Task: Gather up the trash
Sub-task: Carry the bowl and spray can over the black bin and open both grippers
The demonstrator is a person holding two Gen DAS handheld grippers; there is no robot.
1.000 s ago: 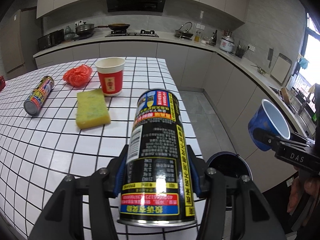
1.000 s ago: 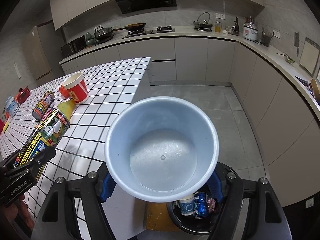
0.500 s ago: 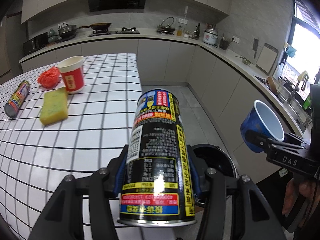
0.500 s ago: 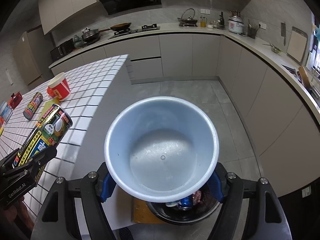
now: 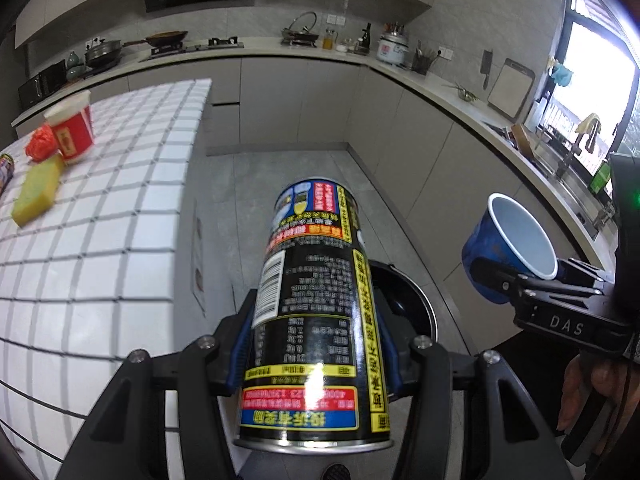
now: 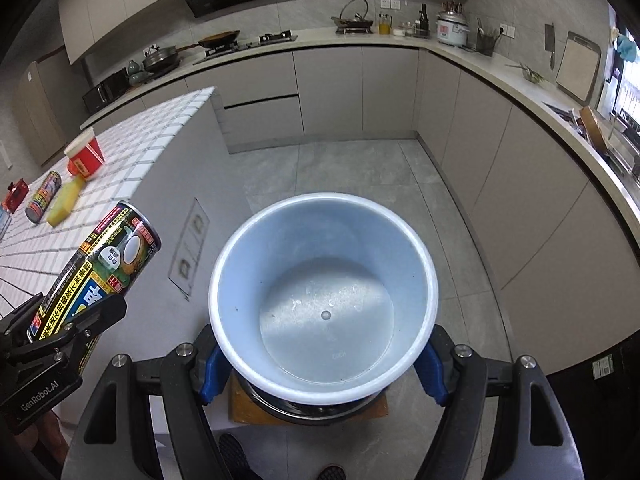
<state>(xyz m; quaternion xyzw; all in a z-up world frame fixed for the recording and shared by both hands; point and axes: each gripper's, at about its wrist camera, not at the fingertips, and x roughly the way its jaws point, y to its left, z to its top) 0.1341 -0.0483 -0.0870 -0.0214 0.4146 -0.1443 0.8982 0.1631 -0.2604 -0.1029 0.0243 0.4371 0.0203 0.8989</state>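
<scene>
My left gripper (image 5: pixel 316 344) is shut on a black drink can (image 5: pixel 316 320) with yellow and red labels, held off the counter's right edge over the black trash bin (image 5: pixel 416 312) on the floor. The can also shows in the right wrist view (image 6: pixel 96 268). My right gripper (image 6: pixel 320 364) is shut on an empty blue paper cup (image 6: pixel 324 304) with a white inside, held right over the bin (image 6: pixel 280 400), which it mostly hides. The cup also shows in the left wrist view (image 5: pixel 516 248).
On the white tiled counter (image 5: pixel 100 240) lie a yellow sponge (image 5: pixel 36 196), a red paper cup (image 5: pixel 72 132), a crumpled red bag (image 5: pixel 40 144) and another can (image 6: pixel 42 202). Grey floor lies between the counter and the L-shaped kitchen cabinets (image 6: pixel 480 152).
Both grippers have moved right, off the counter, and now hang over the trash bin. The counter items have slid to the left of both views. Both grips are unchanged.
</scene>
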